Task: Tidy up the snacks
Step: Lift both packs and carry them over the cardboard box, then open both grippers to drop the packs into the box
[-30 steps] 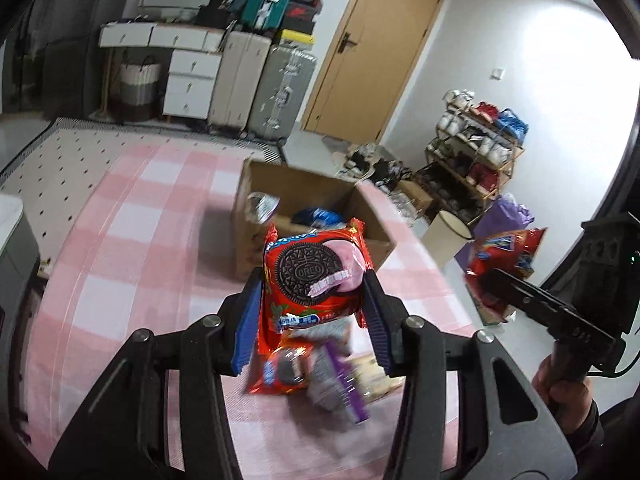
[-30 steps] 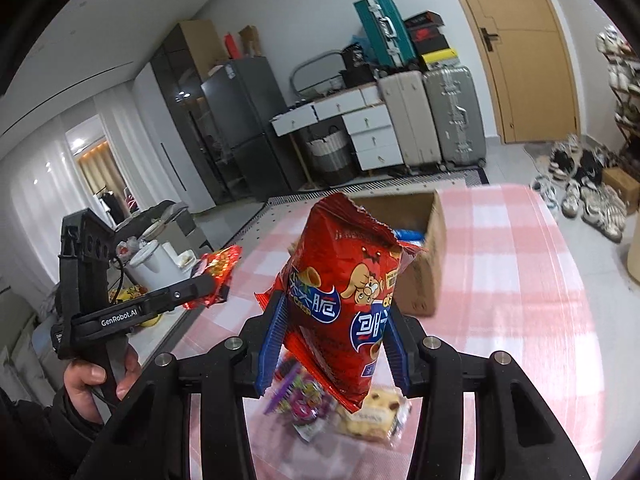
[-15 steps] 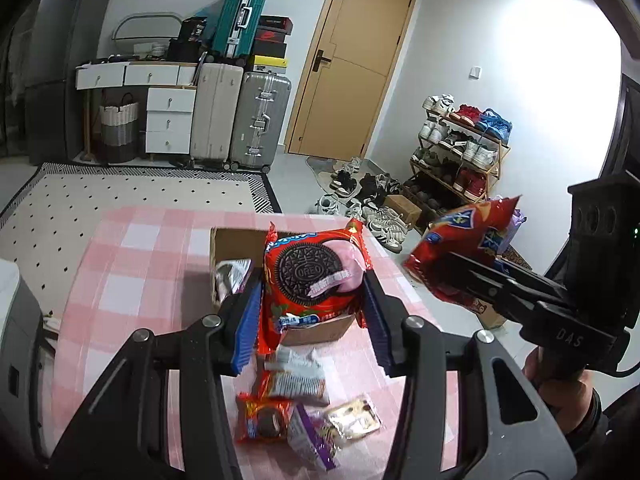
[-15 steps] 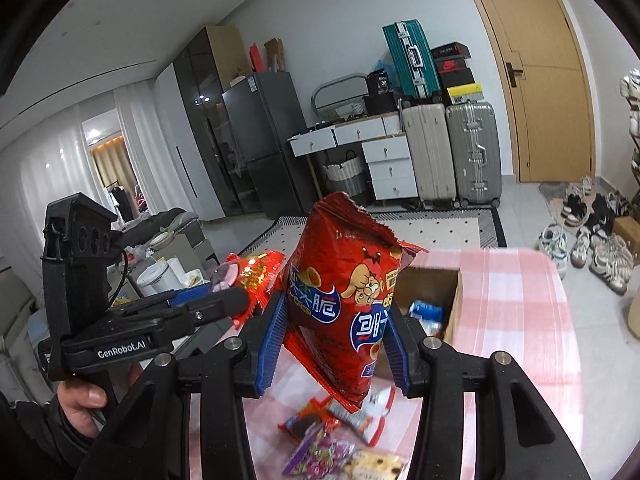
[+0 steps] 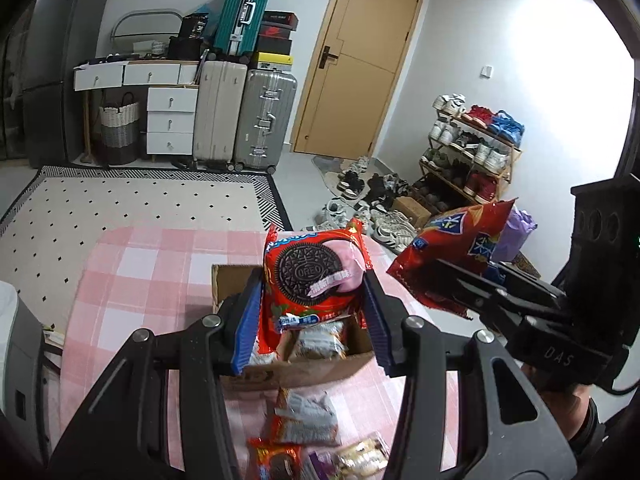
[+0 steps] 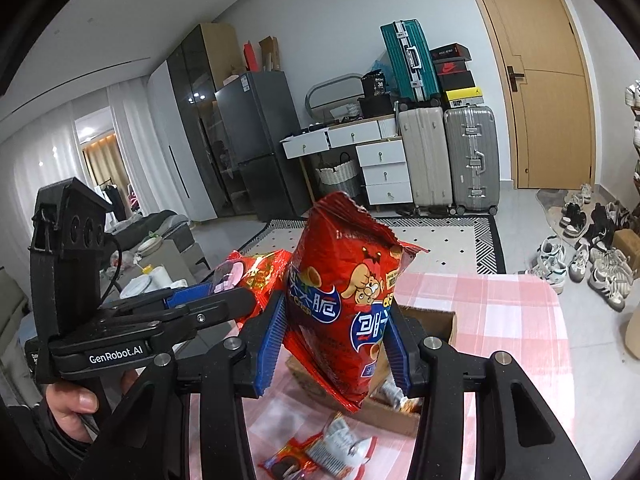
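Observation:
My left gripper [image 5: 310,322] is shut on a red Oreo packet [image 5: 314,276] and holds it above the open cardboard box [image 5: 296,372] on the pink checked tablecloth [image 5: 136,280]. My right gripper [image 6: 336,344] is shut on a red snack bag [image 6: 346,292], also held high over the box [image 6: 436,322]. The snack bag also shows in the left wrist view [image 5: 452,248], to the right of the Oreo packet. The box holds several packets. Loose snack packets [image 5: 306,420] lie on the cloth in front of the box.
More loose packets [image 6: 320,454] lie on the cloth below the right gripper. The table's right edge drops to a floor with shoes [image 5: 372,196] and a shoe rack [image 5: 472,148]. Suitcases [image 5: 244,112] and drawers stand at the far wall.
Both grippers have risen higher and drawn back with their packets. The box and loose snacks now sit lower and smaller in both views. The right gripper's bag has come nearer the left one.

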Motion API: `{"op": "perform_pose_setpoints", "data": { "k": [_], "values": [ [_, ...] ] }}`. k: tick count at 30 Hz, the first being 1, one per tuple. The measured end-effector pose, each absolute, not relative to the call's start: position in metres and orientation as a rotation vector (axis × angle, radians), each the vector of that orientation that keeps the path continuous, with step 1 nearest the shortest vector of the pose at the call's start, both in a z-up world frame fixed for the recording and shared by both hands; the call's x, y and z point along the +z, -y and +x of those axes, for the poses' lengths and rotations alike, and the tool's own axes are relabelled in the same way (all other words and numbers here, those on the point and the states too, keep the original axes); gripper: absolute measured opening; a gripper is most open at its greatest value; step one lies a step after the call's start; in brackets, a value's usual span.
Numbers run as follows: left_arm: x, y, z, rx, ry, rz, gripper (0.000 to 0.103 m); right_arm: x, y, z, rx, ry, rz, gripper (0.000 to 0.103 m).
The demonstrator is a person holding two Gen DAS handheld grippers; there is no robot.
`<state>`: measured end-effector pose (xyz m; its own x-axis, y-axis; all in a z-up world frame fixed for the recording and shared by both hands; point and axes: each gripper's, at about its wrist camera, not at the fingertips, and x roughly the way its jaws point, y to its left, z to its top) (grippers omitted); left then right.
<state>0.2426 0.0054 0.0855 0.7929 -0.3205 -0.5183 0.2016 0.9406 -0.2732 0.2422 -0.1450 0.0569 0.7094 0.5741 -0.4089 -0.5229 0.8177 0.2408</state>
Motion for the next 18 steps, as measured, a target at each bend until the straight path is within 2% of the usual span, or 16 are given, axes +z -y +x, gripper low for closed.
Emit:
{"op": "perform_pose_setpoints", "data": {
  "k": [6, 18],
  "values": [
    [0.067, -0.005, 0.297, -0.274, -0.626, -0.202, 0.044, 0.045, 0.136, 0.291, 0.589, -0.523, 0.112, 0.046],
    [-0.006, -0.018, 0.385, -0.242, -0.729, -0.198, 0.044, -0.010, 0.116, 0.376, 0.540, -0.616, 0.075, 0.046]
  ]
}}
